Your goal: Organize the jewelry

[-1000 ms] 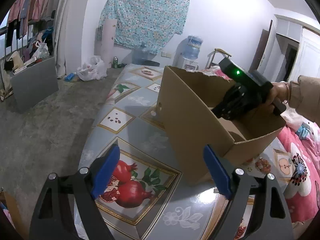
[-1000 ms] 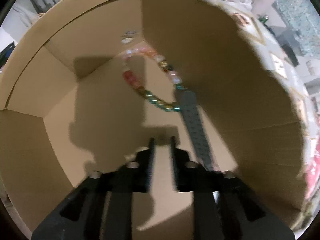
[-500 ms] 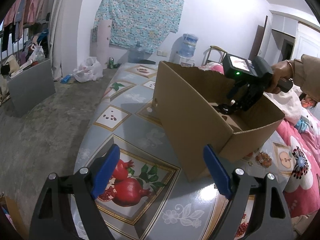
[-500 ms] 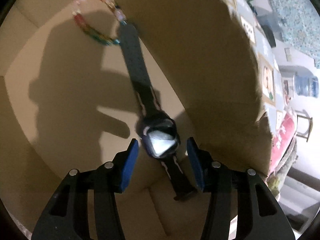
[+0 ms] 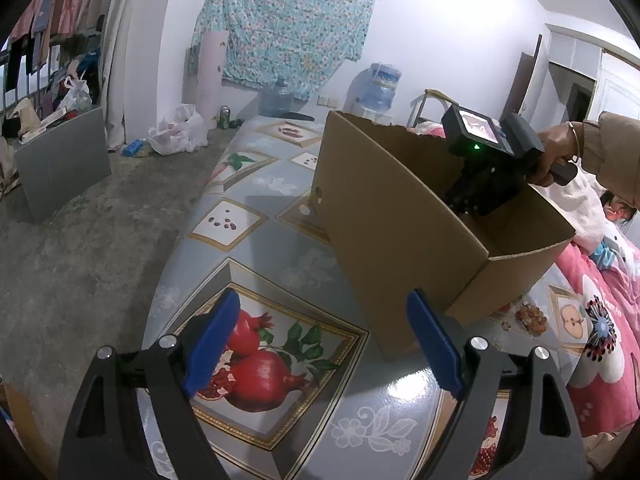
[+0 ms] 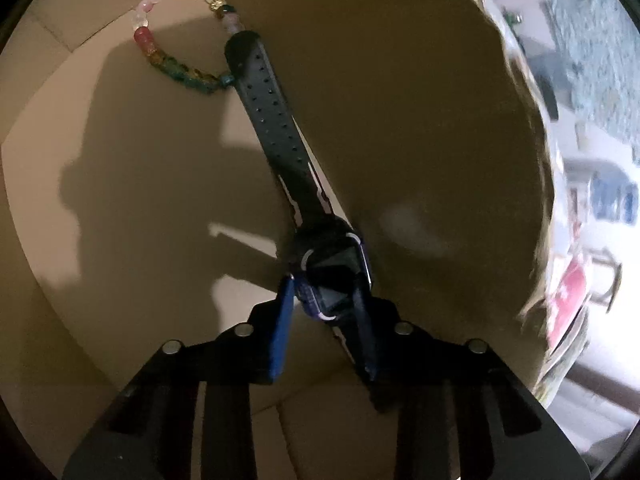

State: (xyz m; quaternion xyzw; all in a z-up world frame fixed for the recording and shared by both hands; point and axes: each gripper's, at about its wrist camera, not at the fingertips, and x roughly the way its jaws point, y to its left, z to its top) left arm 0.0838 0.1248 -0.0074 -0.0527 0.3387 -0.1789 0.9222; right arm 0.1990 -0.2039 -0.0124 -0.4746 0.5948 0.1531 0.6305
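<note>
A brown cardboard box (image 5: pixel 400 216) stands on the table, tilted. In the right wrist view its inner wall (image 6: pixel 420 112) fills the frame. A black wristwatch (image 6: pixel 280 136) lies on the box floor, its strap end over a coloured bead bracelet (image 6: pixel 160 56). My right gripper (image 6: pixel 324 312) is inside the box with its blue pads either side of the watch face (image 6: pixel 336 276), a gap showing on the left side. In the left wrist view its body (image 5: pixel 488 160) dips into the box. My left gripper (image 5: pixel 320 344) is open and empty above the table, short of the box.
The table has a glossy fruit-print cloth (image 5: pixel 264 344). A pink floral blanket (image 5: pixel 600 320) lies to the right. Small items (image 5: pixel 528 316) lie on the table by the box corner. Water jugs (image 5: pixel 376 84), bags and a clothes rack stand farther back.
My right gripper opened from shut, moved down over the watch and has narrowed around the watch face. The left gripper has stayed open and nearly still.
</note>
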